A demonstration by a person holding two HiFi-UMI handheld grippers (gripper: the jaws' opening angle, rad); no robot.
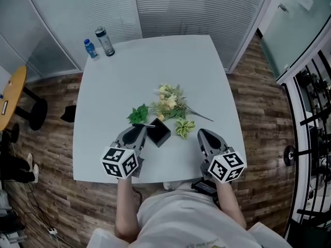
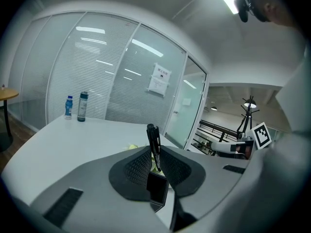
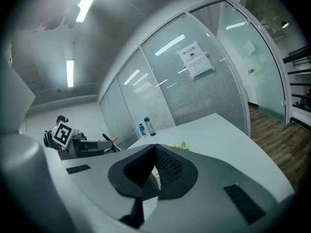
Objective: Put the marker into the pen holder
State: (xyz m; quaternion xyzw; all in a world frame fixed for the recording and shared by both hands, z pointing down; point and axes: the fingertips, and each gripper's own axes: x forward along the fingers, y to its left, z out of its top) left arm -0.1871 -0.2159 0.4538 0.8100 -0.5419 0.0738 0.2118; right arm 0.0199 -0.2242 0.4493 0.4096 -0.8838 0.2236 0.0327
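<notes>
A black marker (image 2: 153,139) stands up between the jaws of my left gripper (image 2: 154,153), which is shut on it. Just below and beyond those jaws sits the black square pen holder (image 2: 158,191), open at the top. In the head view the left gripper (image 1: 140,129) hangs at the left side of the pen holder (image 1: 159,132), near the front of the white table (image 1: 103,97). My right gripper (image 1: 201,134) hovers to the holder's right. Its jaws meet at the tips with nothing between them (image 3: 155,149).
A bunch of artificial flowers and leaves (image 1: 170,106) lies just behind the pen holder. Two bottles (image 1: 105,40) stand at the table's far left corner. Glass walls with blinds ring the table, and a round wooden table (image 1: 11,94) stands off to the left.
</notes>
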